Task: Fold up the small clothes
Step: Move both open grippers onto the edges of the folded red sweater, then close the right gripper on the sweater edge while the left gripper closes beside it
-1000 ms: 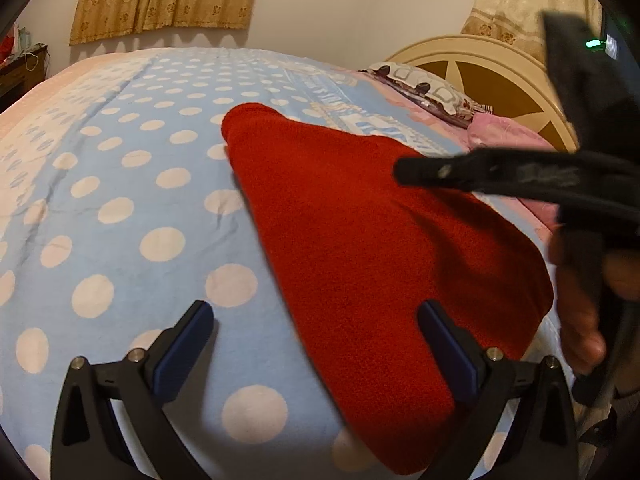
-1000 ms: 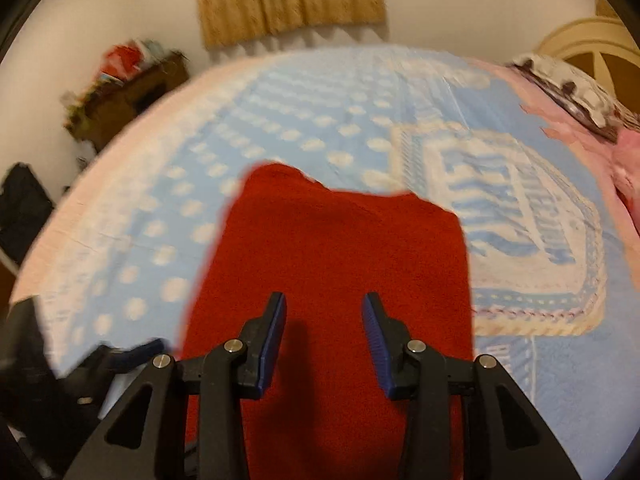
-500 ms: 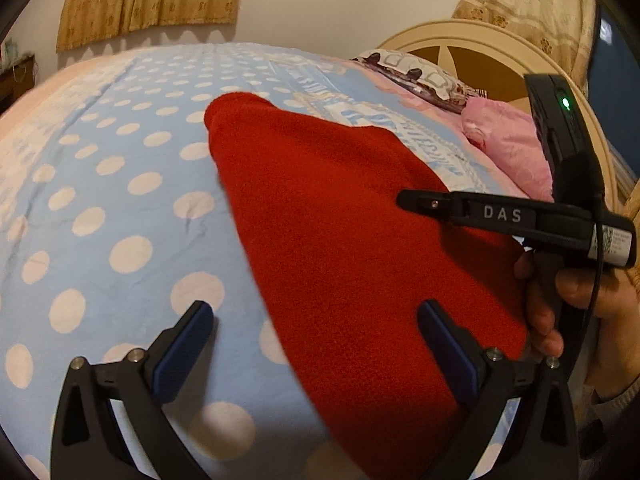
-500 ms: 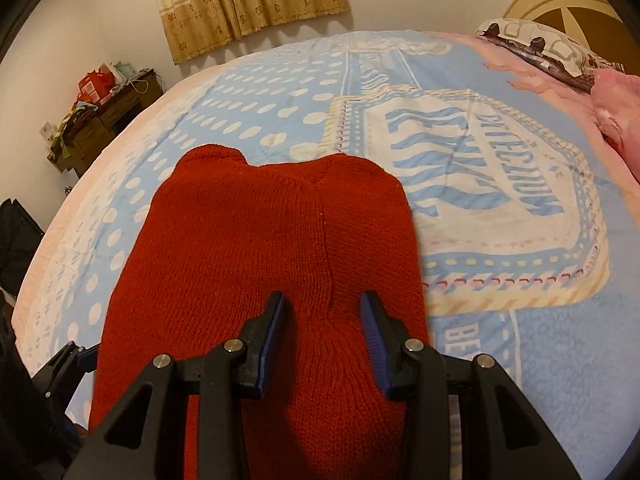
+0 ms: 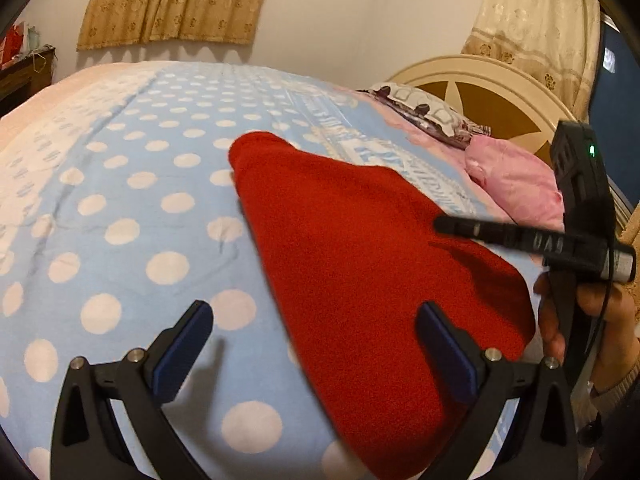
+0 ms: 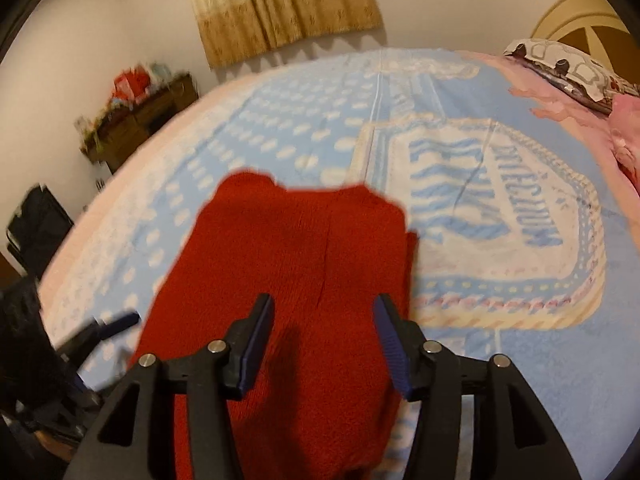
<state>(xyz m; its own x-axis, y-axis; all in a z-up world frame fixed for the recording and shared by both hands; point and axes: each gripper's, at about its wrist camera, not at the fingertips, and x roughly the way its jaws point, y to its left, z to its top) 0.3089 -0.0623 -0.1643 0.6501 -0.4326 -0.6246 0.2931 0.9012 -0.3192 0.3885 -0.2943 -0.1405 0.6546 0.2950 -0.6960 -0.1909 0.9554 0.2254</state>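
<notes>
One folded red knitted garment (image 6: 304, 264) is laid flat on the blue polka-dot bedspread (image 5: 120, 200). Left gripper (image 5: 316, 344) is spread wide, empty; right gripper (image 6: 324, 340), just widened, grasps nothing.

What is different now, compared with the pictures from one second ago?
The right gripper has just been opening its jaws above the red knitted garment, with no cloth pinched between them, and it shifted sideways over the garment. The left gripper stays wide open, empty, and the garment lies folded on the dotted blanket as before.
</notes>
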